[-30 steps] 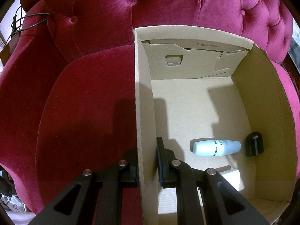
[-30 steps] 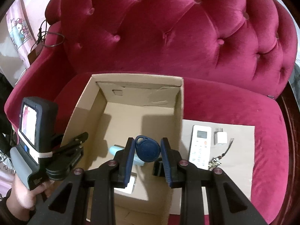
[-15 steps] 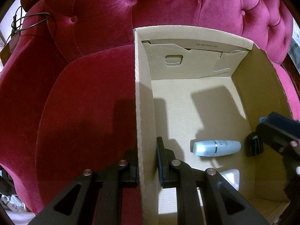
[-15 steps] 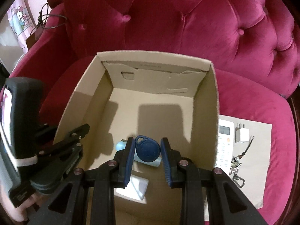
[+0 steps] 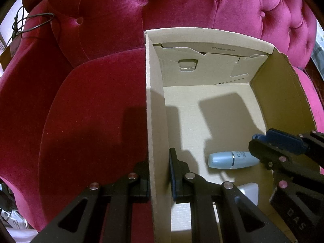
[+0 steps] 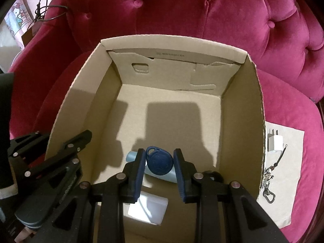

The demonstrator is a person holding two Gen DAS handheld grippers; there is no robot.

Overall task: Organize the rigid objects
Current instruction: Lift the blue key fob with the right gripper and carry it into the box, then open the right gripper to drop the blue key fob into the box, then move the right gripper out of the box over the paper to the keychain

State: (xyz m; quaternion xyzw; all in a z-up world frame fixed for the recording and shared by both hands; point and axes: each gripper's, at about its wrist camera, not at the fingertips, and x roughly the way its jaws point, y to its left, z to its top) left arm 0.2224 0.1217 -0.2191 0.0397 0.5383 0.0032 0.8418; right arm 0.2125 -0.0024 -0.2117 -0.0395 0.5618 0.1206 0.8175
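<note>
My right claw (image 6: 159, 162) is clenched on a dark blue key fob (image 6: 160, 163), hanging over the lower middle of the open cardboard box (image 6: 242, 109), right above a pale blue bottle (image 5: 230, 160) lying on its side on the box floor. The bottle has some lettering past its silver band, but I can't make it out. There's a small printed code on the box's far flap at the top of the frame, too blurry to read properly. My left claw (image 5: 159, 174) is clamped on the box's left wall, one finger inside and one outside. A white block (image 6: 147, 208) sits near the bottom of the frame. The box is on a crimson tufted velvet sofa (image 6: 212, 16); at the right edge a white charger (image 6: 275, 143) and a keychain clip (image 6: 269, 184) lie on a cardboard sheet (image 6: 291, 192).
</note>
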